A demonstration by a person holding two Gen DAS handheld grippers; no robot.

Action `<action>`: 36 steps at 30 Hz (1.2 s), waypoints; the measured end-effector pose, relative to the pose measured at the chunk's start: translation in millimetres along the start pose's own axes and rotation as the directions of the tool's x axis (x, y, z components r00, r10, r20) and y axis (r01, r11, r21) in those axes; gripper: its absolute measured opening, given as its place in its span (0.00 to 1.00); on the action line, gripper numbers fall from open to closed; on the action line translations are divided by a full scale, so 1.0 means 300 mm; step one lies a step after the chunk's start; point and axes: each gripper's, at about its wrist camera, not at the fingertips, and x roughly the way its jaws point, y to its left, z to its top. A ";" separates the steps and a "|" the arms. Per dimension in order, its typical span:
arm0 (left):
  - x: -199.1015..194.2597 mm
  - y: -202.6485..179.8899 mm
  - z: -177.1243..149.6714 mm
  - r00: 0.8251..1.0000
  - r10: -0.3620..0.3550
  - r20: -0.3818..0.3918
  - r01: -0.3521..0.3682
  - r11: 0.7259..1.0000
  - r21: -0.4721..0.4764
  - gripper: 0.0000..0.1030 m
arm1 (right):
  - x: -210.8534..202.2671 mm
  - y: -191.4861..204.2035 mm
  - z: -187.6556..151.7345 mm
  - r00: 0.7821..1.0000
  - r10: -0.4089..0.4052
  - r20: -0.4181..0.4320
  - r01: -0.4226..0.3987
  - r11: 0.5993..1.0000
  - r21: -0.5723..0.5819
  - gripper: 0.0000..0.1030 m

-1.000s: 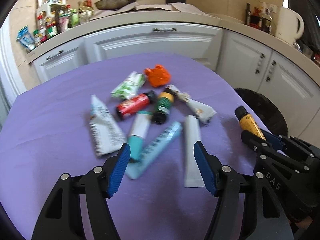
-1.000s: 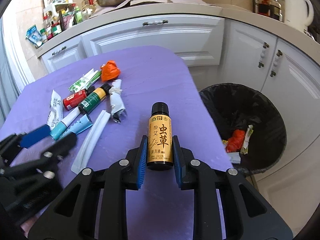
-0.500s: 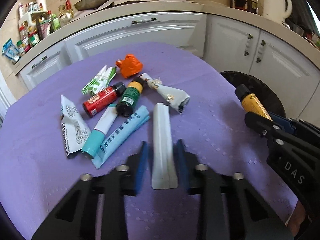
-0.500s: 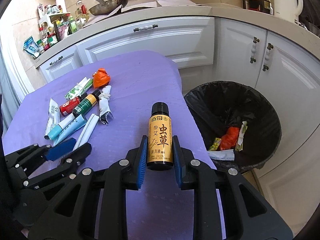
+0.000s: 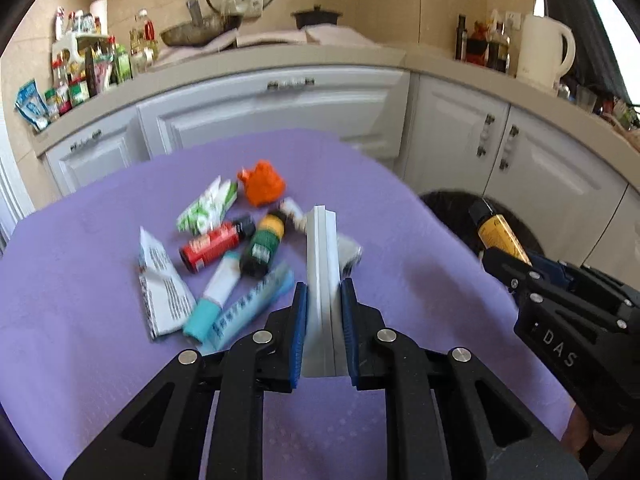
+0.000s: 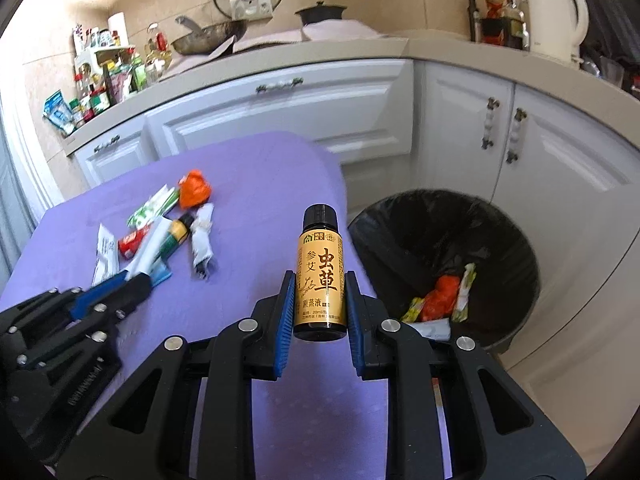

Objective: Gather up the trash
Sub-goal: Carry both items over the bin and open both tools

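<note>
My left gripper (image 5: 323,294) has its blue pads pressed on a long white tube (image 5: 320,256), and its jaws are still closing; the tube's far end sticks up over the pile. My right gripper (image 6: 320,280) is shut on a small yellow-labelled bottle with a black cap (image 6: 320,268), held upright above the table's right edge. On the purple table (image 5: 80,360) lie an orange wad (image 5: 262,182), a green-white wrapper (image 5: 208,208), a red bottle (image 5: 212,246), a green bottle (image 5: 264,248), a teal tube (image 5: 212,300), a blue tube (image 5: 248,312) and a printed sachet (image 5: 160,288).
A black-lined trash bin (image 6: 420,220) stands on the floor right of the table, with an orange wad and wrappers in its bottom. White cabinets (image 6: 280,120) and a cluttered counter run behind. A crumpled silver tube (image 6: 202,240) lies beside the pile.
My left gripper went from wide open to closed on the white tube, whose far end has risen off the cloth. The right gripper kept the bottle and drifted slightly up and toward the bin.
</note>
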 end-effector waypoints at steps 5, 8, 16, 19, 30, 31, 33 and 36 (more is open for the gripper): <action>-0.004 -0.028 0.068 0.999 -0.005 0.052 0.005 1.000 0.002 0.17 | -0.025 -0.052 0.044 0.996 -0.063 0.056 0.063 0.998 0.003 0.22; 0.010 -0.058 0.109 0.997 -0.018 0.074 0.018 1.000 0.001 0.17 | -0.033 -0.099 0.072 0.992 -0.097 0.084 0.095 0.995 0.024 0.22; 0.078 -0.161 0.188 0.994 -0.052 0.098 0.050 0.999 0.022 0.17 | -0.025 -0.233 0.143 0.971 -0.189 0.146 0.182 0.981 0.063 0.22; 0.107 -0.203 0.216 0.992 -0.067 0.103 0.063 0.997 0.034 0.17 | -0.016 -0.279 0.160 0.965 -0.210 0.159 0.200 0.977 0.077 0.22; 0.210 -0.294 0.281 0.993 -0.070 0.100 0.064 0.996 0.064 0.18 | 0.046 -0.372 0.190 0.955 -0.242 0.170 0.228 0.969 0.100 0.23; 0.220 -0.299 0.285 0.993 -0.069 0.097 0.062 0.996 0.066 0.18 | 0.050 -0.375 0.189 0.955 -0.243 0.169 0.229 0.968 0.100 0.23; 0.234 -0.304 0.287 0.993 -0.067 0.092 0.061 0.996 0.069 0.18 | 0.064 -0.381 0.190 0.955 -0.246 0.167 0.231 0.967 0.102 0.23; 0.259 -0.318 0.293 0.995 -0.062 0.084 0.056 0.996 0.072 0.18 | 0.081 -0.395 0.188 0.954 -0.250 0.163 0.234 0.966 0.109 0.23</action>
